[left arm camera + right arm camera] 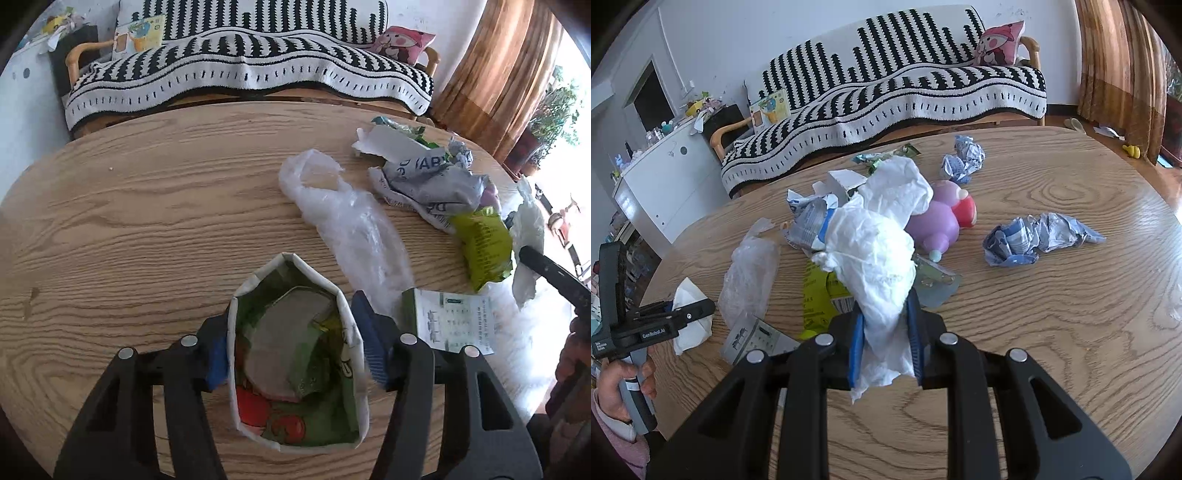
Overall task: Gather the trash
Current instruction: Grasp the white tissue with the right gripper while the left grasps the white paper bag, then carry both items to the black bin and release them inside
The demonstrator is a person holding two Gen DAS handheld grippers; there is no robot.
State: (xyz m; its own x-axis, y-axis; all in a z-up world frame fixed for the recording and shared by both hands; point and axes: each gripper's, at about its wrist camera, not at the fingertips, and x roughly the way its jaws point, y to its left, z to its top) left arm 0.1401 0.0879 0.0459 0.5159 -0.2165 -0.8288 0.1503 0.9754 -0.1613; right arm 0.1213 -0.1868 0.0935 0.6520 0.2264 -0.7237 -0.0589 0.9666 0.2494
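Note:
In the left wrist view, a folded paper box (295, 369) with a green and red print inside stands on the wooden table (129, 221). My left gripper (291, 332) straddles it, and both blue pads (369, 339) press on its side walls. The right wrist view shows the same gripper (698, 310) and box (689, 328) from the side at far left. My right gripper (884, 332) is shut on a crumpled white tissue (879, 254) and holds it above the trash pile. Its finger and the tissue (528, 229) show at the right edge of the left view.
Loose on the table lie a clear plastic bag (351, 221), a grey crumpled wrapper (432, 184), a yellow-green packet (484, 247), a printed leaflet (450, 321), a purple toy bottle (934, 225) and blue-white wrappers (1034, 240). A striped sofa (240, 74) stands behind.

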